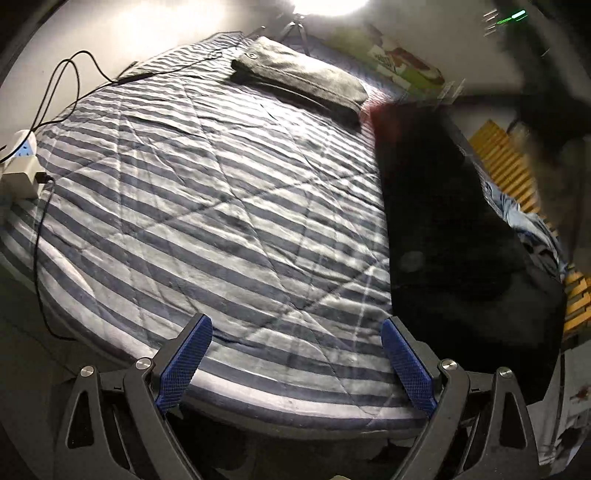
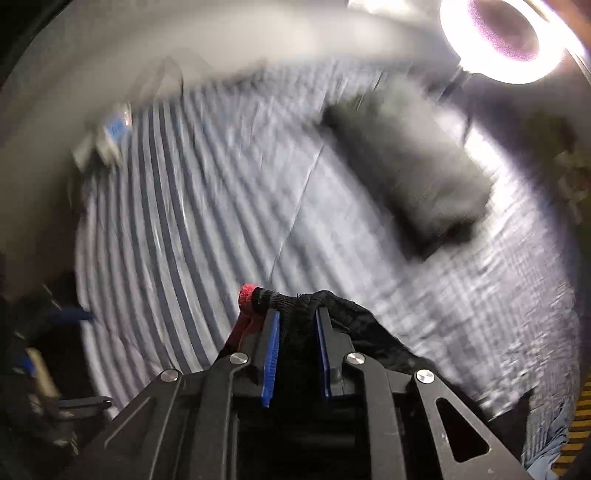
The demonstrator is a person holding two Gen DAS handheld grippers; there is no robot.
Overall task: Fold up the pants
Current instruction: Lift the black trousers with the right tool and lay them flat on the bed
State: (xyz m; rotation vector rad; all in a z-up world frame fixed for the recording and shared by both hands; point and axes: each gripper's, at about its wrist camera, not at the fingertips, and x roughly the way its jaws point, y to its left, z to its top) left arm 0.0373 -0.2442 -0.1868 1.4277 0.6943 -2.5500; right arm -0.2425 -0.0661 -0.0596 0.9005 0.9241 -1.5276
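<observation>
Black pants [image 1: 458, 236] with a red trim hang in a long dark sheet at the right of the left wrist view, over the striped bed cover [image 1: 221, 206]. My left gripper [image 1: 295, 354] stands open above the bed's near edge, nothing between its blue pads. In the right wrist view my right gripper [image 2: 297, 332] is shut on the black pants [image 2: 354, 325] at their ribbed edge, with the red trim [image 2: 248, 295] sticking out to the left of the fingers. A dark grey folded garment [image 1: 303, 74] lies at the far end of the bed; in the right view the folded garment [image 2: 410, 166] is blurred.
A power strip with a white charger [image 1: 22, 166] and black cables sits at the bed's left edge. A bright ring lamp [image 2: 506, 33] shines at the far right. Yellow slats [image 1: 509, 166] and crumpled blue cloth [image 1: 524, 221] lie beyond the pants on the right.
</observation>
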